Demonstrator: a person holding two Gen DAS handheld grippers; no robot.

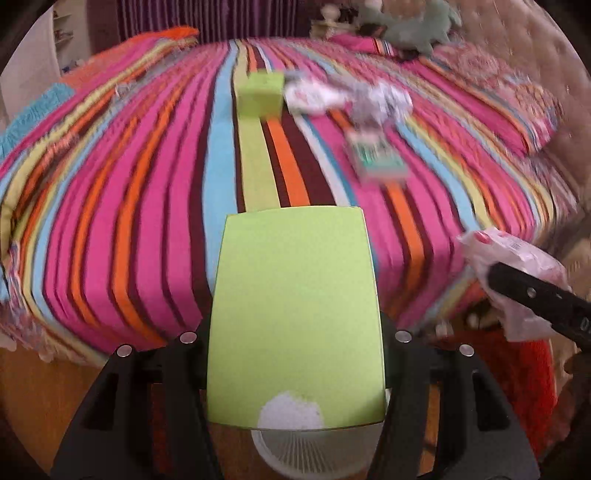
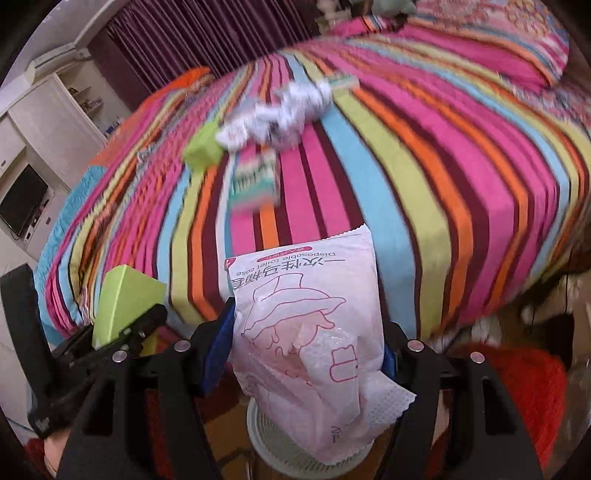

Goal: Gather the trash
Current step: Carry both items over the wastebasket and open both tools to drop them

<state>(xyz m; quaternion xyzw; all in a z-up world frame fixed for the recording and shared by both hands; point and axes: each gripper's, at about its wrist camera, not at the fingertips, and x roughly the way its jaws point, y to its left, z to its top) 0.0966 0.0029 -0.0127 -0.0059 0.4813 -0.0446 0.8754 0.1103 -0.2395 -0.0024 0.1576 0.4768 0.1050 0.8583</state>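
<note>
I hold two things. My left gripper (image 1: 295,332) is clamped on one lime-green box (image 1: 295,314), and my right gripper (image 2: 306,347) is clamped on one white plastic packet (image 2: 310,332) printed with pink line drawings; both hang past the near edge of the bed, above a white ribbed bin (image 2: 280,443) on the floor.

Still on the bed I count one more green box (image 1: 260,94), one heap of crumpled white wrappers (image 1: 347,96) just beside it, and one small green-and-white carton (image 1: 376,157) nearer to me; all are blurred.

The bed wears a striped cover (image 1: 147,206) in pink, orange, blue, lime and maroon. At its far end lie a teal plush toy (image 1: 417,26) and a tufted headboard (image 1: 517,48). Purple curtains (image 2: 207,40) hang behind, with white cupboards (image 2: 48,125) and a dark screen (image 2: 22,203) at the left.
</note>
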